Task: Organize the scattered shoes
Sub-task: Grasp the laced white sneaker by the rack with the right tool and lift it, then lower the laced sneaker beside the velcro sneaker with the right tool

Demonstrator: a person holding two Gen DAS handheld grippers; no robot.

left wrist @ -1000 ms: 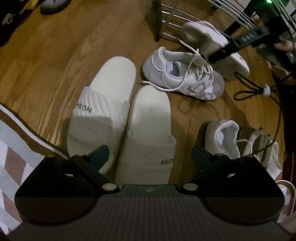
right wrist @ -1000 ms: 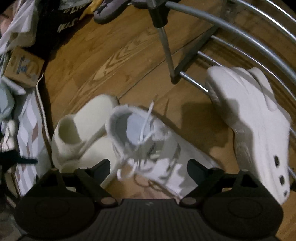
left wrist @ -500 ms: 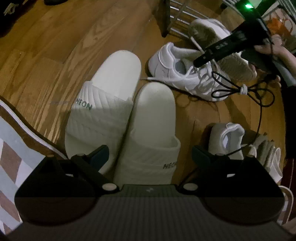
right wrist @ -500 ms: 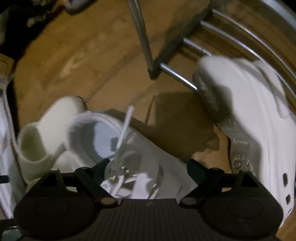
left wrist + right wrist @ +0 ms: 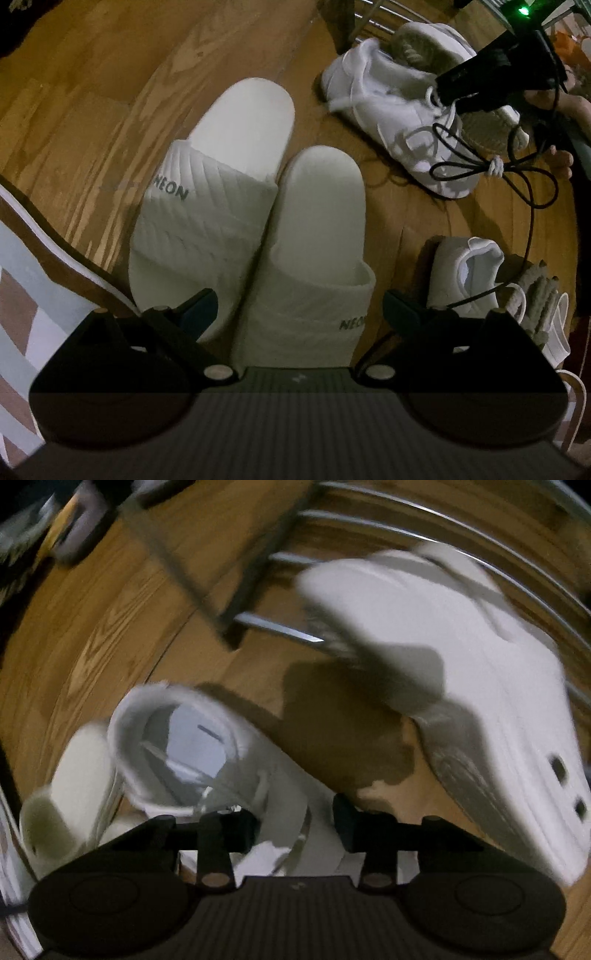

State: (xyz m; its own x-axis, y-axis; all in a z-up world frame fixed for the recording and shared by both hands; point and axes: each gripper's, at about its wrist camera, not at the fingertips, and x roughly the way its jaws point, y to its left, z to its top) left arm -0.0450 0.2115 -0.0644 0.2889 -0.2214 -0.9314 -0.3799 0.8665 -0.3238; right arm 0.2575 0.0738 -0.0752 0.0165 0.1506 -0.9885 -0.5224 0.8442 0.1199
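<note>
Item: white laced sneaker, light, soft upper; best taken at its tongue. My right tool is closing around it. My left tool hangs spread above the slides.

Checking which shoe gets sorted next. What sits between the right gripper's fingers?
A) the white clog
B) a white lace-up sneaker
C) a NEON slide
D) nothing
B: the right gripper is closing around the white lace-up sneaker, its tongue and laces between the fingers.
</note>
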